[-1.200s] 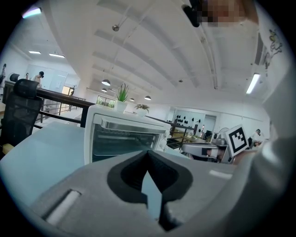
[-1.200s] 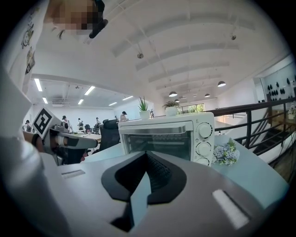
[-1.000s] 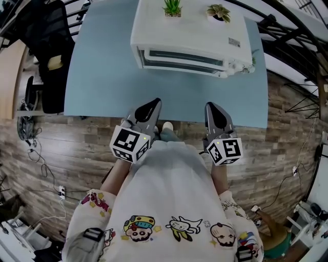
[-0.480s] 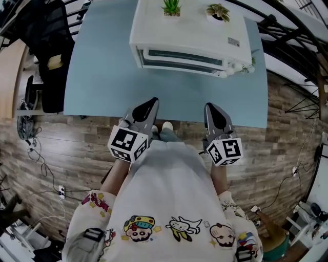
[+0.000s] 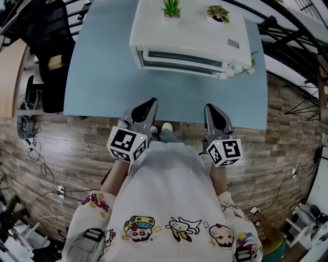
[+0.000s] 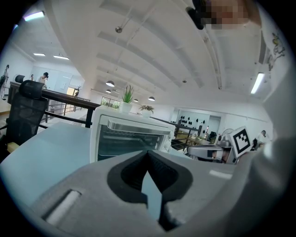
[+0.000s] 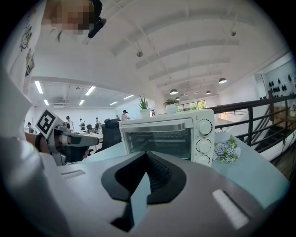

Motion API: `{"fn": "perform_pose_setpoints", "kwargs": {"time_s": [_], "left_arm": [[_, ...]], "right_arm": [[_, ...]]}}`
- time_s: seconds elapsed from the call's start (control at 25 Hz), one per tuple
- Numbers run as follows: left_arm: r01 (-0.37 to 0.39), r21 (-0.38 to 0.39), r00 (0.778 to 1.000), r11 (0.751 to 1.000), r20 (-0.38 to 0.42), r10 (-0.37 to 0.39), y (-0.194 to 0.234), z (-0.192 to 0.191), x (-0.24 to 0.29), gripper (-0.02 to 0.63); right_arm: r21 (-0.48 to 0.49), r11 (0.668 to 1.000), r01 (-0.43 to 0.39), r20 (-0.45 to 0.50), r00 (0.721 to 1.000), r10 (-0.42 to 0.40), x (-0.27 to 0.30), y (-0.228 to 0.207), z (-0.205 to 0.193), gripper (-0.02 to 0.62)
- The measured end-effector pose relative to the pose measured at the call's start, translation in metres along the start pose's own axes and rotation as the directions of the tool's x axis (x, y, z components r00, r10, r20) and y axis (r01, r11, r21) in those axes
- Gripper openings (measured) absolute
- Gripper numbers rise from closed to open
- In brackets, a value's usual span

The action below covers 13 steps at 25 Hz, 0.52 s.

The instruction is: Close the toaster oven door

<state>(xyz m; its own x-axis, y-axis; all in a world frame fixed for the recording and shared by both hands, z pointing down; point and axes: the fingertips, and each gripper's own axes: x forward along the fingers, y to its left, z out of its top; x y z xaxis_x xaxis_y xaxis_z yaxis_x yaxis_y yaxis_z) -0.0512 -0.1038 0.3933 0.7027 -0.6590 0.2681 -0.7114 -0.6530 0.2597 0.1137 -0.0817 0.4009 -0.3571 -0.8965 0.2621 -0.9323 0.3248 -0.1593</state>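
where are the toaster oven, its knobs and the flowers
toaster oven (image 7: 159, 139), right gripper view, on its front glass
knobs (image 7: 204, 127), right gripper view, on the top knob
flowers (image 7: 226, 150), right gripper view, on the blooms

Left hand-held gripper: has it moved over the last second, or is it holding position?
No. In the head view the left hand-held gripper still has its tip over the near edge of the table, same as before.

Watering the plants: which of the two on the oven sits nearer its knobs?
The paler, spreading plant, at the knobs' end; the upright green plant stands farther along the oven.
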Motion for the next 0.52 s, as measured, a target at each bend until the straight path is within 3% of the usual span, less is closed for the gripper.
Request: {"fn": "perform_pose_setpoints", "kwargs": {"time_s": [0.52], "left_arm": [[0.006, 0.0, 1.0, 1.0, -0.004, -0.006, 0.0, 0.0006, 0.0038, 0.0]], "right_arm": [[0.008, 1.0, 0.01, -0.004, 1.0, -0.01, 0.0008, -0.0042, -0.0016, 0.009]]}}
